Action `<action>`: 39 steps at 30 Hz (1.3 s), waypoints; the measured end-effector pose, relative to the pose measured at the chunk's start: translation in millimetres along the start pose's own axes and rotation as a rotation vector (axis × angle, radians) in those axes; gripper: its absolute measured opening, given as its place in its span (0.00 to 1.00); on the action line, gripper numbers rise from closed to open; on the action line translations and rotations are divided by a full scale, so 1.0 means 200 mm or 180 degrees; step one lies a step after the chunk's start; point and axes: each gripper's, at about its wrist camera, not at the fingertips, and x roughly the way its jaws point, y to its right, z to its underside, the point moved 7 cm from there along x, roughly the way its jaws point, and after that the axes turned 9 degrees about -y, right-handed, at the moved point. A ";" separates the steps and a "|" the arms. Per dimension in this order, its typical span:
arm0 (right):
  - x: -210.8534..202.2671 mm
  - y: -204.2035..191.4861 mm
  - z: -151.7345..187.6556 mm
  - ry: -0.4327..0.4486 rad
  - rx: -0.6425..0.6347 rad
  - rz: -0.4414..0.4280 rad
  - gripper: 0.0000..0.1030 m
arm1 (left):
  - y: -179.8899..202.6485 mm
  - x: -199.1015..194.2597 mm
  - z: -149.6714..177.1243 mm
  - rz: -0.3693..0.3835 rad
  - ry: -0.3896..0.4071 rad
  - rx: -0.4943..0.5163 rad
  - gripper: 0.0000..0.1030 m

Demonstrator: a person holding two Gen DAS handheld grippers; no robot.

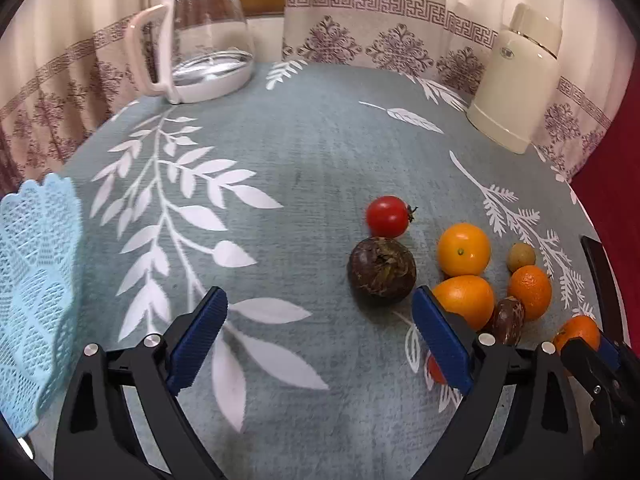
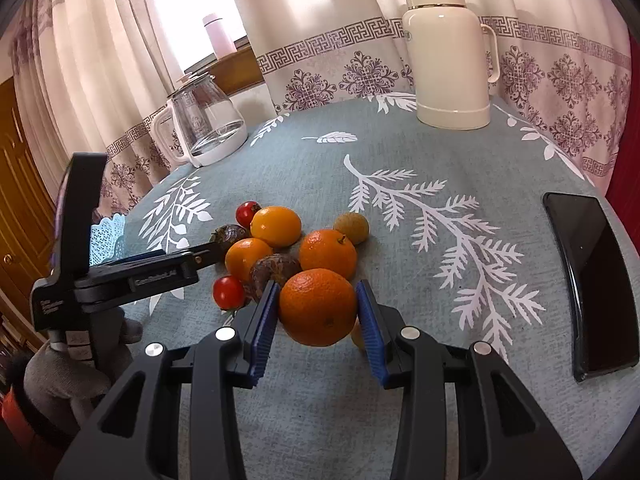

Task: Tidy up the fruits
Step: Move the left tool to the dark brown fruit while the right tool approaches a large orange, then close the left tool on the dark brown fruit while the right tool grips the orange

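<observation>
Right wrist view: the right gripper (image 2: 317, 320) is seen closed around a large orange (image 2: 318, 306), its blue pads (image 2: 264, 320) pressed against both sides of the fruit. The orange is held at the near edge of a cluster of fruit on a desk (image 2: 400, 420) covered by a grey-blue cloth with white leaf prints. Just behind it lie a second orange (image 2: 328, 253), a dark brown fruit (image 2: 274, 270), two yellow-orange citrus fruits (image 2: 276, 226) and (image 2: 247, 258), a small tan round fruit (image 2: 351, 228), and two cherry tomatoes (image 2: 229, 291) and (image 2: 247, 211). A black phone (image 2: 590, 284) is laid flat well to the right. A cream thermos (image 2: 448, 52) stands upright at the far edge, and a glass kettle (image 2: 206, 124) at the far left. A gloved hand (image 2: 80, 364) is seen at the left, holding the other tool.

Left wrist view: the left gripper (image 1: 320, 324) is spread wide and nothing is held between its pads; it is positioned over bare cloth, with the fruit cluster near its right finger. A dark purple round fruit (image 1: 381, 272) lies just beyond that finger, touching a cherry tomato. A pale blue lattice basket (image 1: 36, 280) is seen at the left edge.
</observation>
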 end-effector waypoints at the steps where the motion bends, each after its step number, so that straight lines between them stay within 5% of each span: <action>1: 0.00 0.00 0.00 -0.0001 0.0001 -0.0003 0.39 | 0.00 0.01 0.00 0.0017 -0.0016 0.0010 0.87; 19: 0.02 -0.01 0.00 -0.0029 -0.0012 -0.0018 0.39 | 0.04 0.06 -0.04 0.0447 -0.0071 0.0062 0.69; 26: 0.02 -0.02 0.01 -0.0035 -0.0010 -0.0020 0.39 | 0.01 0.02 -0.03 0.0103 0.0050 0.0106 0.68; 36: 0.03 -0.03 0.01 -0.0043 -0.0023 -0.0028 0.39 | 0.06 0.07 -0.06 0.0190 -0.0061 0.0270 0.68; 39: 0.03 -0.03 0.02 -0.0044 -0.0023 -0.0031 0.39 | 0.06 0.09 -0.06 0.0209 -0.0083 0.0265 0.58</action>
